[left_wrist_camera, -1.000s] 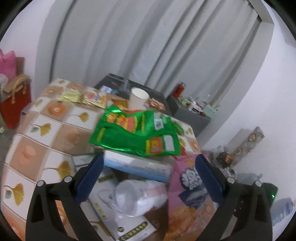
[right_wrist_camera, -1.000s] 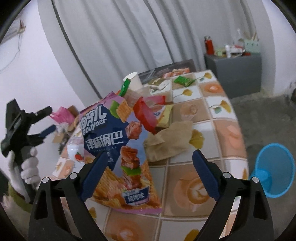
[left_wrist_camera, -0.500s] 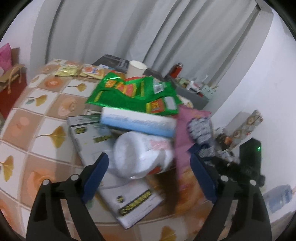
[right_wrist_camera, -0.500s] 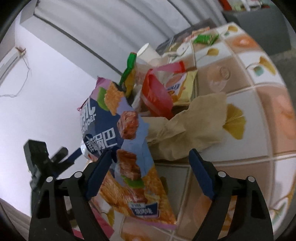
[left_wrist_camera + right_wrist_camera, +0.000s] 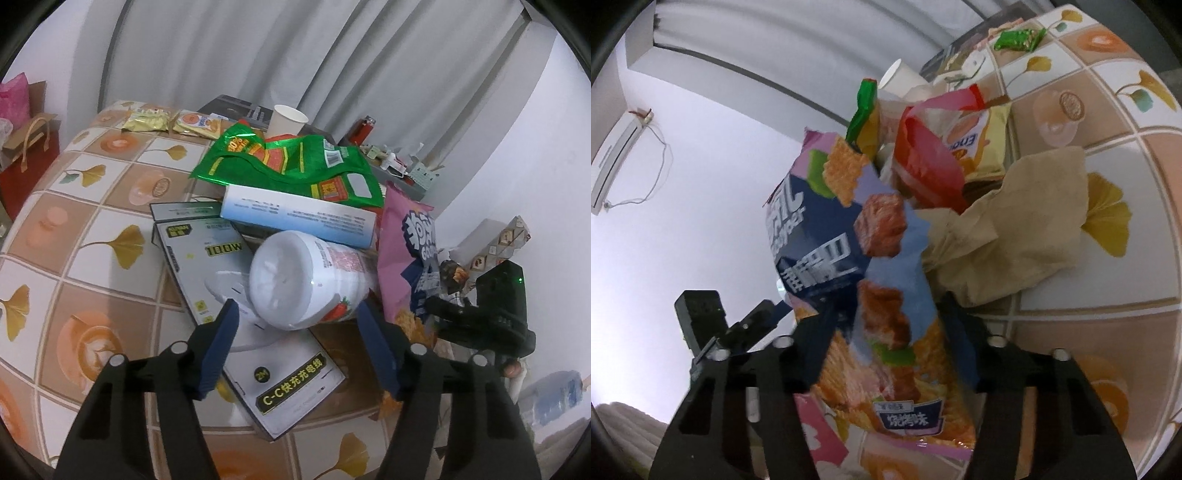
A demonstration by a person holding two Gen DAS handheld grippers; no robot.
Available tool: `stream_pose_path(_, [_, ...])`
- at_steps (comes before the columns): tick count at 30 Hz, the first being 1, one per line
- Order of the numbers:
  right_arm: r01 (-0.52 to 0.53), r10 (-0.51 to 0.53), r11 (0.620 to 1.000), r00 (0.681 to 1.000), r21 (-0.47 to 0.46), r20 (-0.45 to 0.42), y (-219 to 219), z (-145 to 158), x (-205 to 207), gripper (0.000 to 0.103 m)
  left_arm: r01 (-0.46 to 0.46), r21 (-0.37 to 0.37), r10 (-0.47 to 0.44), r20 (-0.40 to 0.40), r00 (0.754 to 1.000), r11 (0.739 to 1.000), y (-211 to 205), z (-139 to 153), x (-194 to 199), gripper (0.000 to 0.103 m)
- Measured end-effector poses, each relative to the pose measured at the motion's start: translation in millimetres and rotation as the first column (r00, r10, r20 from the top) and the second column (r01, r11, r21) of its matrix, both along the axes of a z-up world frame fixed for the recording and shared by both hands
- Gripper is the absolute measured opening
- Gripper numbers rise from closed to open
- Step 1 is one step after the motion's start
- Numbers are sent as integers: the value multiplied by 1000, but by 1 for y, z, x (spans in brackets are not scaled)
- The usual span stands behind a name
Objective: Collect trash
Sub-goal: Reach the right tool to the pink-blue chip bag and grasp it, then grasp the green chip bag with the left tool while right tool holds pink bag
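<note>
A pile of trash lies on the patterned table [image 5: 92, 229]. In the left wrist view a white plastic jar [image 5: 306, 280] lies on its side on a charger box [image 5: 236, 295], under a long white box [image 5: 295, 218] and a green snack bag [image 5: 295, 166]. My left gripper [image 5: 297, 332] is open, its fingers on either side of the jar. In the right wrist view a pink and blue chip bag [image 5: 864, 280] stands between the fingers of my right gripper [image 5: 886, 332], which looks open around it; contact is unclear. The bag also shows in the left wrist view [image 5: 410, 258].
A paper cup [image 5: 286, 120] and small snack packets [image 5: 170, 122] lie at the table's far end. A crumpled brown paper bag [image 5: 1015, 229], a red wrapper [image 5: 927, 158] and a yellow packet [image 5: 982, 144] lie beside the chip bag. A red gift bag [image 5: 26, 162] stands left of the table.
My left gripper has moved in closer to the white jar and now straddles it. My right gripper has tilted and moved in around the chip bag, its fingers narrowing.
</note>
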State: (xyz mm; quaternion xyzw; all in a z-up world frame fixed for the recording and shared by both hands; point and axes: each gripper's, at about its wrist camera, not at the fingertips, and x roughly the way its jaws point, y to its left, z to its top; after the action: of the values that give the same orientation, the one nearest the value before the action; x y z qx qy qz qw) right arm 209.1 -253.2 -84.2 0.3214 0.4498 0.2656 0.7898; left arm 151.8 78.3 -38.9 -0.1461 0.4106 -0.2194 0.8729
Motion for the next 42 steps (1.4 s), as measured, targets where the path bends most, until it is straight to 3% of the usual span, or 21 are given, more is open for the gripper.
stream_pose_path(2, [-4,4,1000,1000,3,-5,1,-1,0,31,3,-6,-3,-1,1000,1000,-2,0,0,61])
stream_pose_path(8, [-1,1,999,1000,41,-4,-2,4,-8,14,8,-7,-8,17,1000,1000,-4,4,-4,60])
stream_pose_path(16, [61,-61,996,998,70,0,-31,10,-33,10,14,15,-15,79,997,1000,-11,20,1,60])
stream_pose_path(21, [101,-102,990,995,97,4,-51,15,-54,8,38,73,-47,130,990,997,-32,47,24,60])
stream_pose_path(26, [138,-139,983,990,118,3,-61,13,-66,5,111,89,-119,88,989,990,-64,65,71,60])
stream_pose_path(31, [163,-165,976,986,146,1,-64,10,-69,4,160,225,-168,17,986,961,-110,55,109,61])
stream_pose_path(35, [169,-169,973,986,156,-12,-67,7,-69,4,180,374,-184,-25,983,910,-141,40,126,66])
stream_pose_path(42, [167,-166,969,986,181,-22,-71,-3,-69,4,147,509,-153,-30,988,848,-160,21,150,66])
